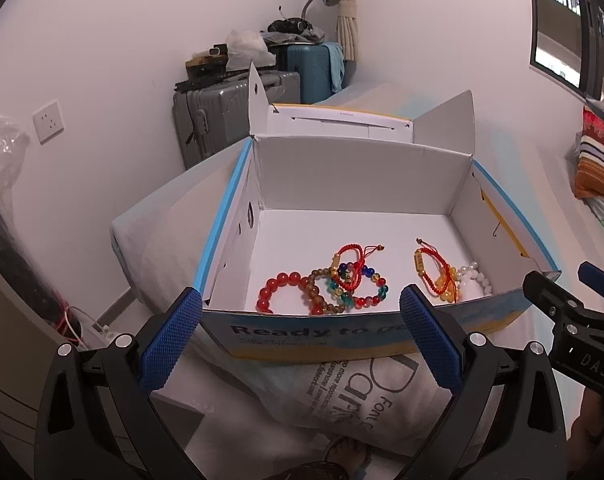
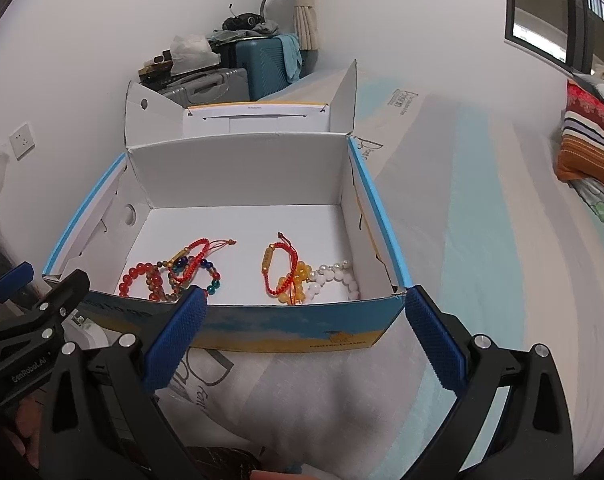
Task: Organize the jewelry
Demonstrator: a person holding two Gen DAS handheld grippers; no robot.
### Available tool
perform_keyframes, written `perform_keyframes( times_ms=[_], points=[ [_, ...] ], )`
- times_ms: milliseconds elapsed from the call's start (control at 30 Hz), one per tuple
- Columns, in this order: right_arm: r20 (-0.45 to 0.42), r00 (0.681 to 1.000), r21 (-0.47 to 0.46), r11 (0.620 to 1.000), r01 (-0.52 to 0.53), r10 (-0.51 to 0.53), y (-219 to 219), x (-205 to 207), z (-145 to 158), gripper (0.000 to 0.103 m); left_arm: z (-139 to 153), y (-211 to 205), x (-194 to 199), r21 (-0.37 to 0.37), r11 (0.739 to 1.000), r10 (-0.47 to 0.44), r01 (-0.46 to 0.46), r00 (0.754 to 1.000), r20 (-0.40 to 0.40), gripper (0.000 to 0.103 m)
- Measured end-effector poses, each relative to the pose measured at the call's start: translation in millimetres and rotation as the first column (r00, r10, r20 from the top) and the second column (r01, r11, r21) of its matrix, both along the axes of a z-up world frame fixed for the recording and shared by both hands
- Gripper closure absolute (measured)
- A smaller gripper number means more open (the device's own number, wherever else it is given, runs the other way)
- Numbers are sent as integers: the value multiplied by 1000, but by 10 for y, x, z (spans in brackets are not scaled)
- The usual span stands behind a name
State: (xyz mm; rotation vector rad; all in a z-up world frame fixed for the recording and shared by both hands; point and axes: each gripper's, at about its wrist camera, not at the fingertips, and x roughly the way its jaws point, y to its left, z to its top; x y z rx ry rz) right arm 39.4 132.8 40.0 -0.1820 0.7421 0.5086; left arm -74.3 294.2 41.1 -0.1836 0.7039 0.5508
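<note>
Inside the open cardboard box [image 2: 237,316] on the bed [image 2: 482,260], the jewelry is lying in two loose heaps: the red bead bracelet [image 1: 279,292] tangled with darker beads and a red cord on one side, the white bead bracelet [image 2: 338,280] and amber beads [image 2: 295,284] on the other. You are holding the left gripper [image 1: 302,336] and right gripper [image 2: 306,340] just short of the near wall, fingers spread wide and gripping nothing, probably lining up a reach. That near wall is standing between you and the beads, and the knotted cords are likely to drag neighbours along.
</note>
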Motion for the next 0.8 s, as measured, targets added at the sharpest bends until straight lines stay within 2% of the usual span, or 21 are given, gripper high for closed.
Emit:
perform_keyframes(
  times_ms=[600,800],
  points=[
    [13,1000,-12,1000,0,1,-10,-24,1,8,10,0,4,1,1000,-4,4,1000,8,6],
    [14,1000,-17,1000,-1,2,-17,-29,3,8,-17,-6,62,5,1000,3,-3,1000,-23,6]
  ],
)
